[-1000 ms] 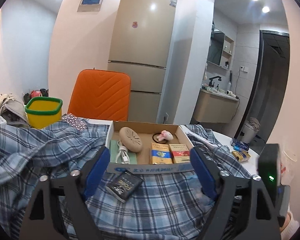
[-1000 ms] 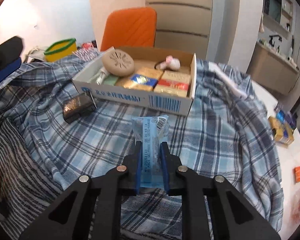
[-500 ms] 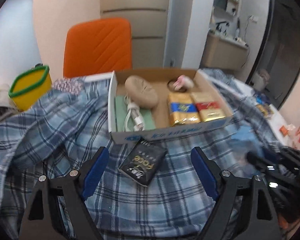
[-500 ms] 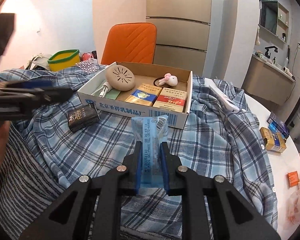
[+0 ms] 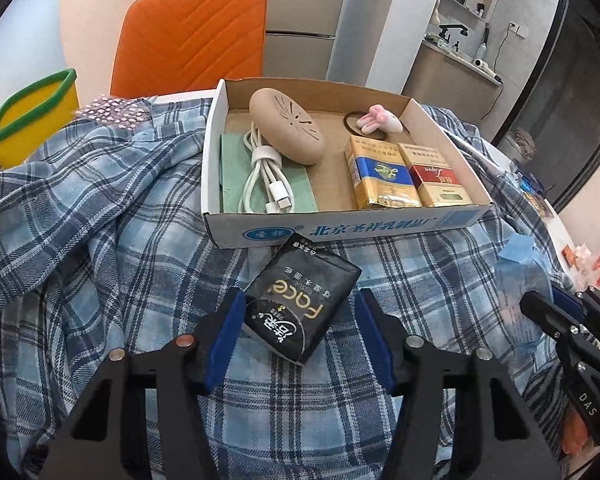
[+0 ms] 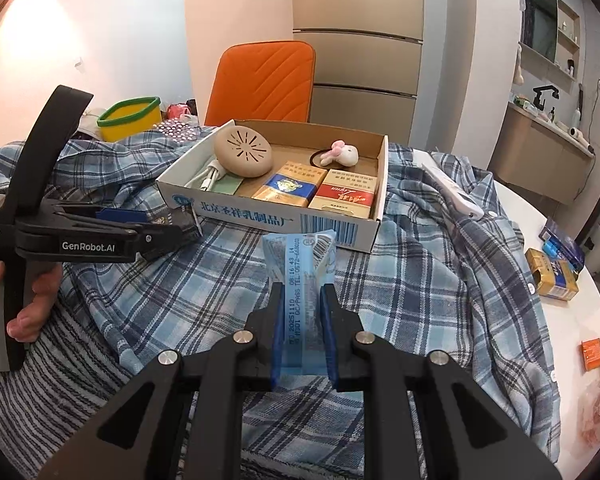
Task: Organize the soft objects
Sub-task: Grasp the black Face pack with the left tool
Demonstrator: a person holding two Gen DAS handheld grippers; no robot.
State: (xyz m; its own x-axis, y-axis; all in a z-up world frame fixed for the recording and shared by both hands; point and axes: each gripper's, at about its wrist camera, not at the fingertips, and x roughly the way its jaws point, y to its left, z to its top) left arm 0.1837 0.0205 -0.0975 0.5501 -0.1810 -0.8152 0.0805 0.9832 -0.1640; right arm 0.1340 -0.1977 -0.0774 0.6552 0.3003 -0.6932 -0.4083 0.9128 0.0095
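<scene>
My left claw (image 5: 300, 336), jaws just closing but not yet pinching, straddles the black tissue pack (image 5: 303, 304) at lower centre of frame: light, squashy, slick film, best gripped across its narrow sides

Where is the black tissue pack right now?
In the left wrist view, the black tissue pack lies on the plaid shirt, just in front of the cardboard box, between the left hand-held gripper pads.

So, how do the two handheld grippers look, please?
Both are black plastic with blue pads and silver screws. The left gripper has a grey handle and white "GenRobot.AI" lettering on its side. The right gripper shows "DAS" in white.
</scene>
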